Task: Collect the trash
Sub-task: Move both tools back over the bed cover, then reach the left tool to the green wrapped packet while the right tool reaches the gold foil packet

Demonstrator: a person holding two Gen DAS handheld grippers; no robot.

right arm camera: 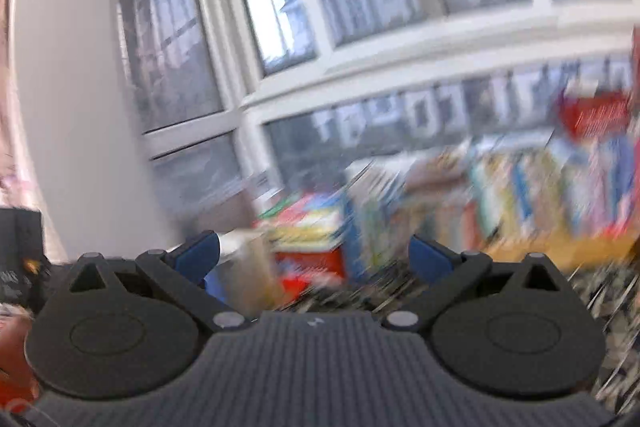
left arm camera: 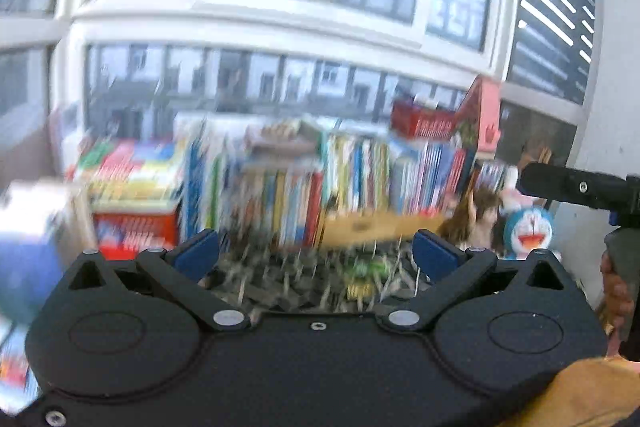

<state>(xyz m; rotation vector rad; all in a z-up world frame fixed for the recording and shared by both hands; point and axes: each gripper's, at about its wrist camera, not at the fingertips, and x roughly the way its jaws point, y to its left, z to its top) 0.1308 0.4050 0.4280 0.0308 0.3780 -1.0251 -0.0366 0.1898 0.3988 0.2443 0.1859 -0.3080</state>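
Left gripper [left arm camera: 316, 253]: jaws wide, both blue pads splayed out, nothing between them. Right gripper [right arm camera: 314, 253]: jaws wide too, nothing gripped.

Both wrist views are heavily motion-blurred, so I can only read coarse shapes.

Left view, just past the jaws: a dark speckled surface [left arm camera: 320, 283] with a small green and yellow blob [left arm camera: 366, 277] on it, possibly a wrapper, so possibly the trash; I can't tell for sure. It lies near, slightly right of centre, and is not touching either pad. Beyond that is a yellow-tan strip [left arm camera: 380, 227], maybe a desk or shelf edge.

Far side: a row of upright colourful books [left arm camera: 304, 179], red boxes [left arm camera: 136, 231] stacked at left, and another red box [left arm camera: 424, 121] on top at right. A blue cartoon cat figure [left arm camera: 528, 231] stands at far right, beside a brownish figure [left arm camera: 476, 217] I can't identify.

Right edge of the left view: the other gripper's black body [left arm camera: 580, 187], a hand [left arm camera: 618, 293] on its handle, and a mustard sleeve [left arm camera: 580, 393] at the bottom corner.

Right view: same books [right arm camera: 520, 187] at far right, red box [right arm camera: 312, 263] centre.

Behind everything are large white-framed windows [left arm camera: 280, 11] with buildings outside.
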